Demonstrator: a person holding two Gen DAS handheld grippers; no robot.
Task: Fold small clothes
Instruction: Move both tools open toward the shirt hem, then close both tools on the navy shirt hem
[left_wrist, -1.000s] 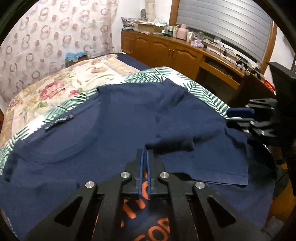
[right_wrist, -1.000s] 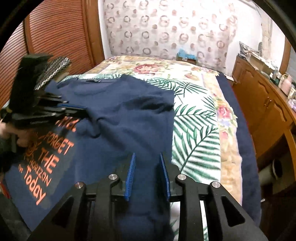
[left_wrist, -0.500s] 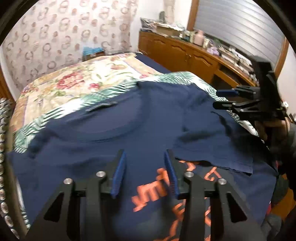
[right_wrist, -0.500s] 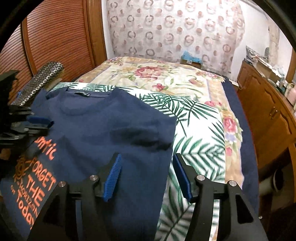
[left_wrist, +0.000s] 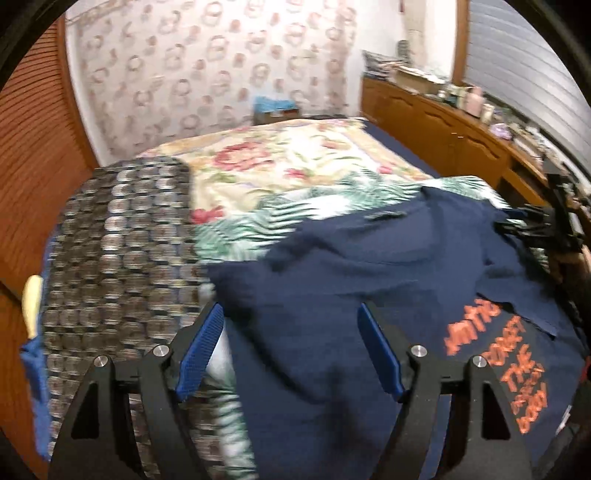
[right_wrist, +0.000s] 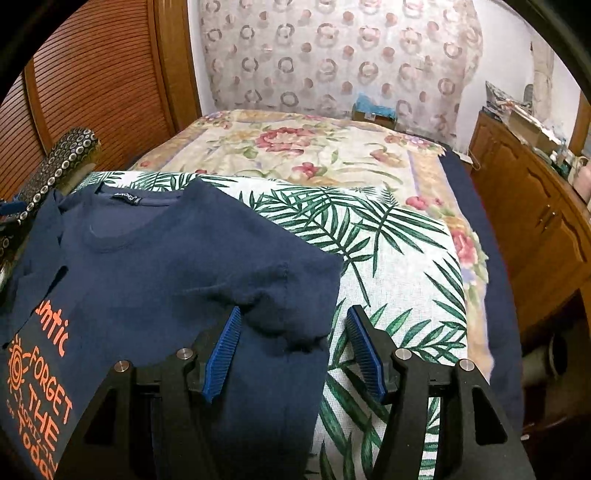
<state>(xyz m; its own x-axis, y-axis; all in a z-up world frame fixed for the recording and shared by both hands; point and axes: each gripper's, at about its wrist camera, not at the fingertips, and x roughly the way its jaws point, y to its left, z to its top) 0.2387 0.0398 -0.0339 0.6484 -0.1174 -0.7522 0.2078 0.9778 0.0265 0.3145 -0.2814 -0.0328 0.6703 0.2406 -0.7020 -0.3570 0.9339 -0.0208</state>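
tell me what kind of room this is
Most likely a home bedroom. A bed with a floral and palm-leaf printed cover fills the middle, a navy blue t-shirt with orange lettering lies spread on it, and a long wooden cabinet cluttered with bottles and boxes runs along the wall.

Matt navy cloth on the shirt, its orange print flat and slightly rough. Leafy sheet is woven fabric. Glossy brown wood on the cabinet. Ribbed blue pads, plastic-looking.
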